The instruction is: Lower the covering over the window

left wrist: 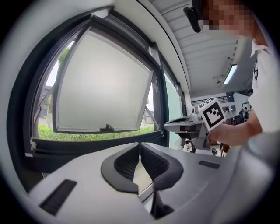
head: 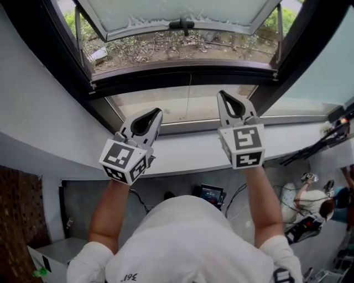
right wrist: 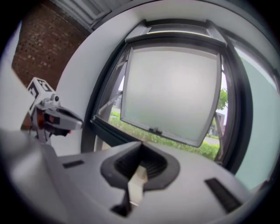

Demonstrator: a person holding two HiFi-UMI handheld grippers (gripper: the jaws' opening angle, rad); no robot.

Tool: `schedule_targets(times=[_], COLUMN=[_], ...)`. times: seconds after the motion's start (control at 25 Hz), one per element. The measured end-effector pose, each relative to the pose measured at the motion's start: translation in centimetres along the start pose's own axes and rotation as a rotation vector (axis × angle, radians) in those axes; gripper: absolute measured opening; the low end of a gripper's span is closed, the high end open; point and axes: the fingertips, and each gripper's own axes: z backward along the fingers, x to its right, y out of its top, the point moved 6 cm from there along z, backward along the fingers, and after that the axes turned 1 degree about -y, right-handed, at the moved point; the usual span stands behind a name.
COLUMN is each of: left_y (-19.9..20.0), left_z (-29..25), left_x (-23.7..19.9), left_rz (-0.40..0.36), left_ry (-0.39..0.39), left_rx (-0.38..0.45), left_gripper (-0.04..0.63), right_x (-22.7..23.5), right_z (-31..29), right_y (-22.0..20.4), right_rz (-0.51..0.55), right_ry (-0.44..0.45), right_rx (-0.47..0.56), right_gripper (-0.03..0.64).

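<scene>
Head view: your left gripper (head: 155, 115) and right gripper (head: 222, 97) point at the open window sash (head: 182, 11) at 12 o'clock. No covering shows, so it is probably higher; find its pull before you reach.

Left gripper view: jaws pressed together, nothing between them, sash at 10 o'clock.

Right gripper view: jaws likewise together and empty, sash at 12 o'clock.
</scene>
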Motion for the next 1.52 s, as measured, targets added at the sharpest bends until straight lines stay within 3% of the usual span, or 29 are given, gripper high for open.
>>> schedule_targets(times=[0.32, 0.68, 1.12, 1.52], left_y=[-4.0, -6.9, -8.1, -9.3], left_z=[4.9, 7.3, 8.6, 7.7], left_x=[1.1, 3.8, 8.6, 16.6], left_rz=[0.122, 0.187, 0.235, 0.258], left_ry=[0.007, -0.056, -0.047, -0.026], left_rx=[0.015, -0.011, -0.039, -0.081], left_gripper=[0.023, 0.023, 0.023, 0.023], right_x=[-2.8, -6.2, -7.2, -4.5], right_z=[3.6, 5.6, 8.7, 14.3], right_y=[-3.7, -6.8, -9.8, -13.5], right_rz=[-0.087, -0.165, -0.189, -0.190], right_ry=[-0.029, -0.018, 0.075, 0.144], right_rx=[-0.028, -0.065, -0.090, -0.133], right_gripper=[0.022, 0.021, 0.021, 0.021])
